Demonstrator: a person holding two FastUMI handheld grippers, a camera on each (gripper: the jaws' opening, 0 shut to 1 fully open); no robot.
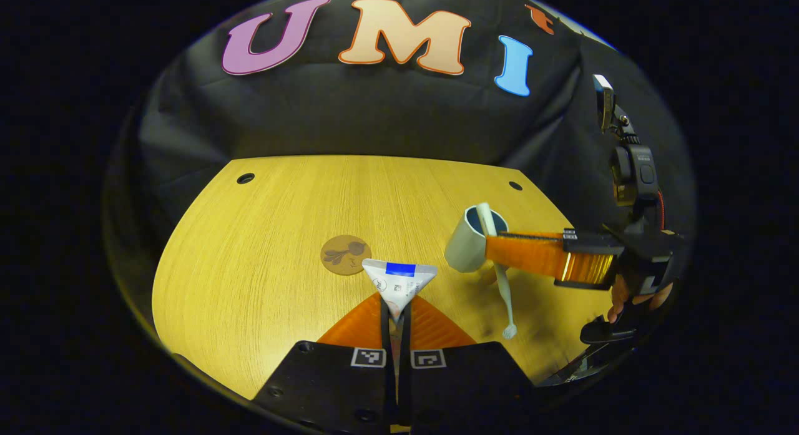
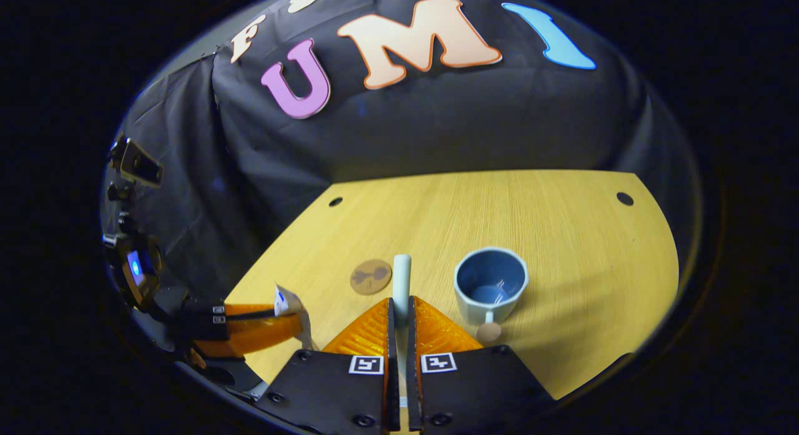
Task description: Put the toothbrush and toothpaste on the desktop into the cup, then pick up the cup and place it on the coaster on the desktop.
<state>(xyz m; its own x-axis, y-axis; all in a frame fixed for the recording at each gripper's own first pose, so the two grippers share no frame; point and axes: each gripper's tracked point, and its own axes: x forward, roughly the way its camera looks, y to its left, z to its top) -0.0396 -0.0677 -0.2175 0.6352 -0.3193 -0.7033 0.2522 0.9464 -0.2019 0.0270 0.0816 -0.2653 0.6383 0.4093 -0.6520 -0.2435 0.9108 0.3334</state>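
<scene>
My left gripper (image 1: pixel 396 313) is shut on a white toothpaste tube (image 1: pixel 399 282), whose flat crimped end with a blue mark points away from me above the wooden desktop (image 1: pixel 281 204). My right gripper (image 2: pixel 399 310) is shut on a pale toothbrush (image 2: pixel 402 279), held above the desk left of the cup. In the left gripper view the toothbrush (image 1: pixel 501 279) hangs bristle-end down beside the cup (image 1: pixel 471 238), gripped by the right gripper (image 1: pixel 493 251). The cup (image 2: pixel 490 288) is pale outside, blue inside, upright. A round brown coaster (image 1: pixel 345 254) lies on the desk; the right gripper view has the coaster (image 2: pixel 371 276) left of the toothbrush.
Round holes mark the desk's far corners (image 1: pixel 245 178) (image 1: pixel 515 186). Black cloth hangs behind the desk. A hand (image 1: pixel 624 294) holds the right gripper's body at the desk's right side. The left gripper (image 2: pixel 293 319) with the toothpaste tube (image 2: pixel 287 304) sits low left in the right gripper view.
</scene>
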